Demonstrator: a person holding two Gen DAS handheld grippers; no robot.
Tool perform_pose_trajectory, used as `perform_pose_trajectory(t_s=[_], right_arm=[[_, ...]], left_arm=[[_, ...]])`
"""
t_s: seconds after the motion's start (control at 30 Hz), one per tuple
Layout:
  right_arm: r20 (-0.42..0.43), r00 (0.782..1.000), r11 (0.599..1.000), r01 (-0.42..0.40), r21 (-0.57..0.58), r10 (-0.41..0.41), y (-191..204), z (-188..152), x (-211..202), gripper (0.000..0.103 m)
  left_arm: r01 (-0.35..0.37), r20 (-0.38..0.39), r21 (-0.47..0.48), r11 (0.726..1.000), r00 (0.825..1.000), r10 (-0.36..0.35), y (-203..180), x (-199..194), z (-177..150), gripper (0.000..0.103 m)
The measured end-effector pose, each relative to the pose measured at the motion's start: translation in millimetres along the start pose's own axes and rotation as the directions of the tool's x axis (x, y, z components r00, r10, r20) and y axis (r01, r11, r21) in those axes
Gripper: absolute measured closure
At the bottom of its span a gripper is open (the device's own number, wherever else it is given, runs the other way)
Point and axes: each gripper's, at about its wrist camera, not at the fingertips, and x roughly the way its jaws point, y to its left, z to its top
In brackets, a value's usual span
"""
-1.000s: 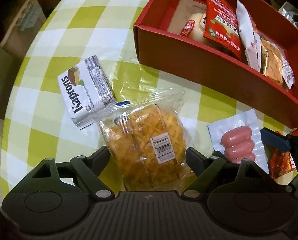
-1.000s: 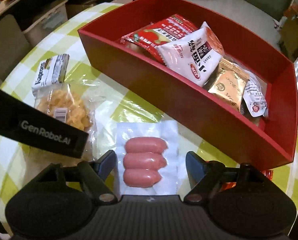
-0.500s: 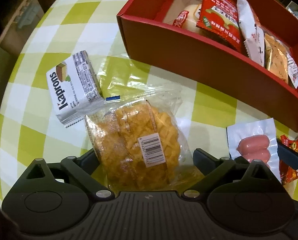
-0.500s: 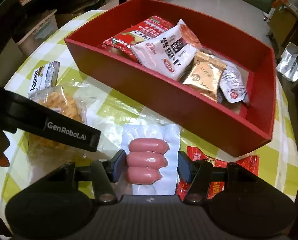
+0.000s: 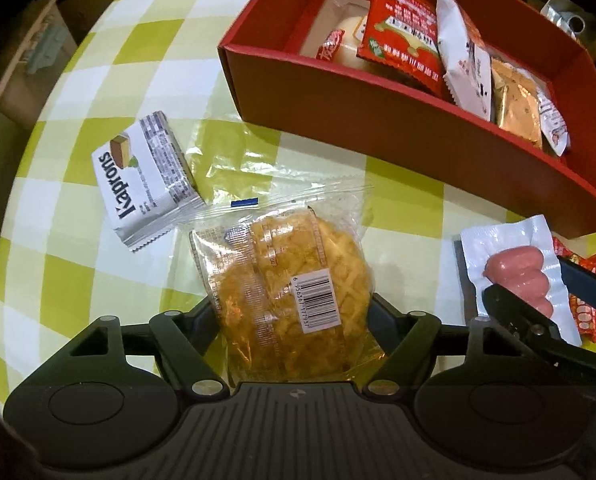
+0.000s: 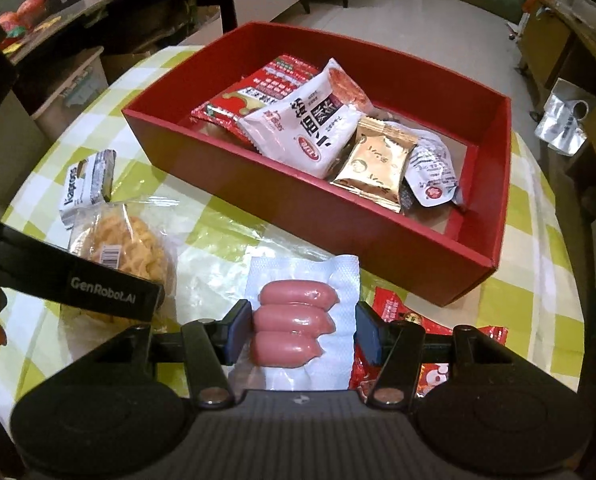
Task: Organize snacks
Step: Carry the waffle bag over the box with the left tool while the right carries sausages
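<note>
A clear bag with a golden bread bun (image 5: pixel 290 280) lies on the checked tablecloth. My left gripper (image 5: pixel 292 308) points down over it, its jaws closing with both fingers against the bag's sides. My right gripper (image 6: pixel 302 320) is shut on a vacuum pack of three pink sausages (image 6: pixel 298 312), blue pads on the pack's edges. In the left wrist view the sausage pack (image 5: pixel 518 276) hangs tilted above the cloth. The red box (image 6: pixel 298 200) behind holds several snack packets.
A white Kaprons wafer packet (image 5: pixel 146 184) lies left of the bun. A red snack packet (image 6: pixel 402 312) lies on the cloth under the right gripper, in front of the box. The round table's edge curves at left; shelves and cartons stand beyond it.
The left jaws opened wide around the bun, then closed onto its sides. The right gripper closed on the sausage pack and lifted it off the cloth, baring the red packet beneath.
</note>
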Motion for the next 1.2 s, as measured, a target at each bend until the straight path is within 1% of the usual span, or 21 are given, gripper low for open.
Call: perform_pose_trajectory(t_s=[0.2, 0.5, 1.07, 1.2], right_arm=[[0.024, 1.0, 0.999, -0.002, 0.033, 0.001, -6, -2, -13, 0.038], [0.044, 0.999, 0.999, -0.007, 0.041, 0.006, -4, -6, -23, 0.038], [0.103, 0.995, 0.998, -0.011, 0.059, 0.004, -10, -2, -44, 0.038], [0.117, 0.993, 0.998, -0.012, 0.069, 0.004, -14, 0, -47, 0.038]], left_arm=[[0.023, 0.026, 0.027, 0.999, 0.999, -0.024, -2, -19, -8, 0.023], [0.017, 0.063, 0.056, 0.998, 0.998, -0.02, -2, -33, -21, 0.023], [-0.013, 0.167, 0.103, 0.995, 0.986, -0.005, -20, -54, -24, 0.023], [-0.009, 0.182, 0.108, 0.994, 0.983, -0.011, -23, -57, -22, 0.023]])
